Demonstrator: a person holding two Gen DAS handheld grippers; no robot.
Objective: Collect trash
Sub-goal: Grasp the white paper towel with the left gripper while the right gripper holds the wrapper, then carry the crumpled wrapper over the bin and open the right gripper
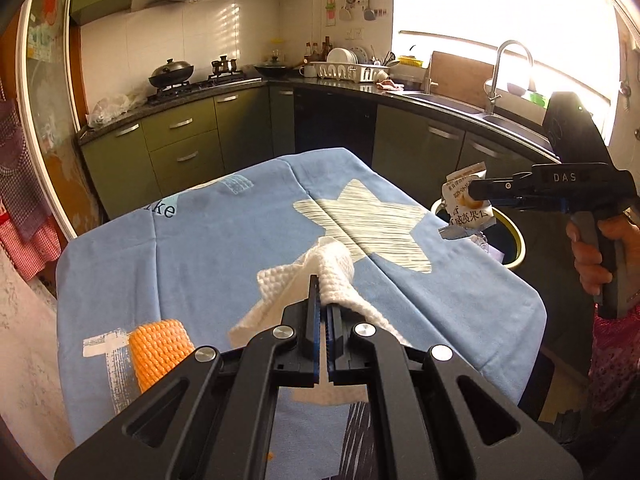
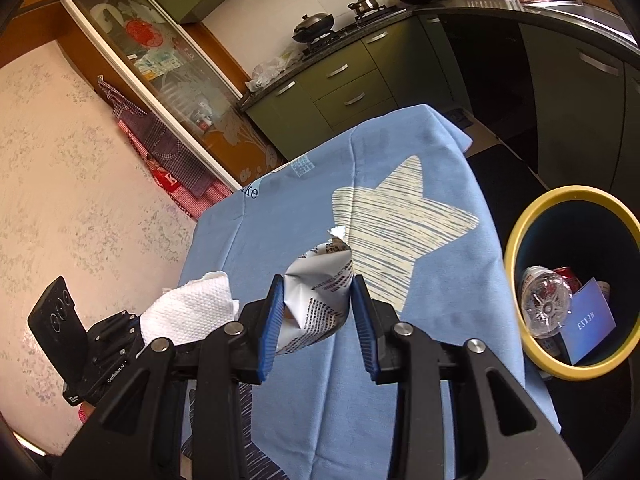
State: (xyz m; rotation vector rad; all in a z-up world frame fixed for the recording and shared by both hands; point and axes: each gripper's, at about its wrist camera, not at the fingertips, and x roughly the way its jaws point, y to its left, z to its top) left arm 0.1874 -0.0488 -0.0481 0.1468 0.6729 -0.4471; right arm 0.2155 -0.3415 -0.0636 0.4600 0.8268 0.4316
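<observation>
Gripping a white paper towel (image 1: 320, 276), the left gripper (image 1: 323, 300) has its jaws pinched almost together on the sheet, which is lifted over the near middle of the blue star-print tablecloth (image 1: 208, 248). An orange knitted cloth (image 1: 160, 348) lies on the tablecloth at the near left, just beside the gripper's linkage.

The right gripper (image 2: 318, 312) is clamped on a crumpled printed snack wrapper (image 2: 320, 296), jaws set narrow against its sides. In the left wrist view this wrapper (image 1: 466, 208) hangs past the table's right edge, above the near rim of the yellow-rimmed trash bin (image 2: 516, 248).

The bin stands on the floor just beside the table's right edge. Inside lie a clear plastic bottle (image 2: 546, 304), a red can (image 2: 566, 274) and a blue card (image 2: 588, 320).

The far half of the tablecloth is bare, its far corners draping over the edge. Between the table and the green kitchen cabinets (image 1: 184, 140) runs a strip of dark floor.
</observation>
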